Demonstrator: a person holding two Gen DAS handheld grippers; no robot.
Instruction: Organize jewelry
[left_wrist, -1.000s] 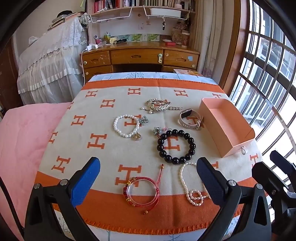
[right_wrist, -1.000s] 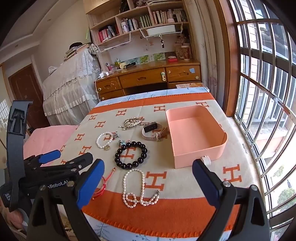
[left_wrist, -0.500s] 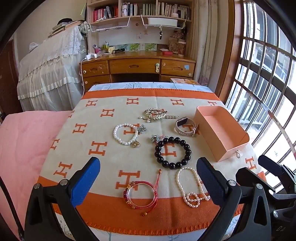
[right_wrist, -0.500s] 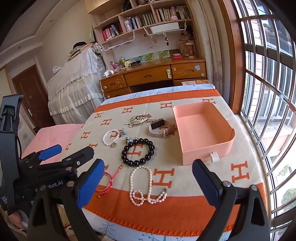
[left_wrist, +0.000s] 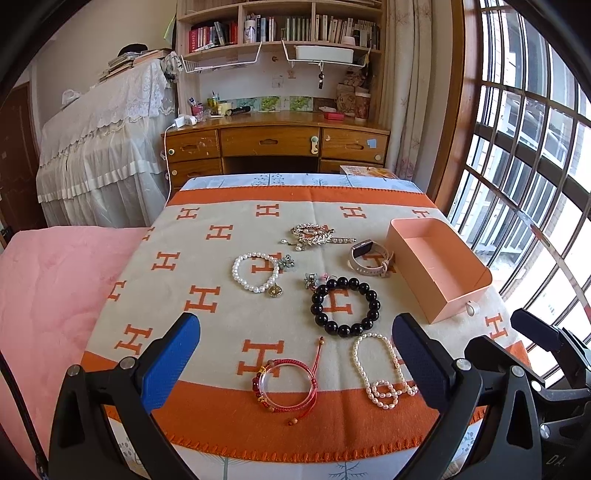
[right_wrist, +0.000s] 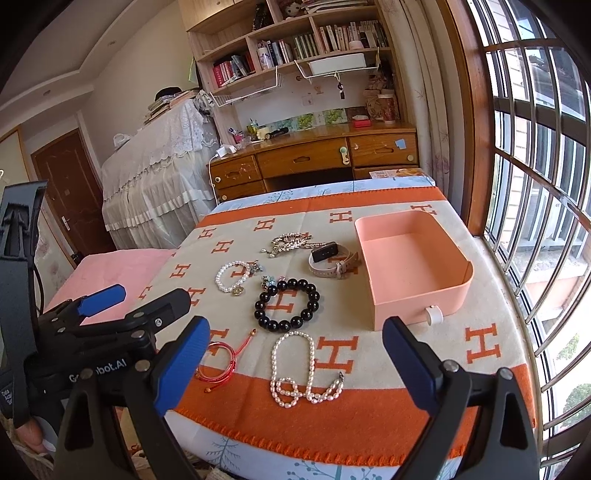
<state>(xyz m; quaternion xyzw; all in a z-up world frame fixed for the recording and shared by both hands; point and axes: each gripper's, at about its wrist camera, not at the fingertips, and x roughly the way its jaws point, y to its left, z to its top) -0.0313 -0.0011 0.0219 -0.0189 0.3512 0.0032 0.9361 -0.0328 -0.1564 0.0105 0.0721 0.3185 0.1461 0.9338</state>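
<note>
Near the blanket's front edge, both grippers, left gripper (left_wrist: 295, 354) and right gripper (right_wrist: 295, 362), hung wide, empty; the loose pearl necklace (right_wrist: 295, 373) risked slipping from a partial pinch.

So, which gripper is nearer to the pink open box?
Right. The right gripper hovers just before the pink open box; the left gripper sits further left, by the red bracelet.

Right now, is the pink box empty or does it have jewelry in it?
Empty: the pink box shows only its bare floor; all jewelry lies on the blanket.
</note>
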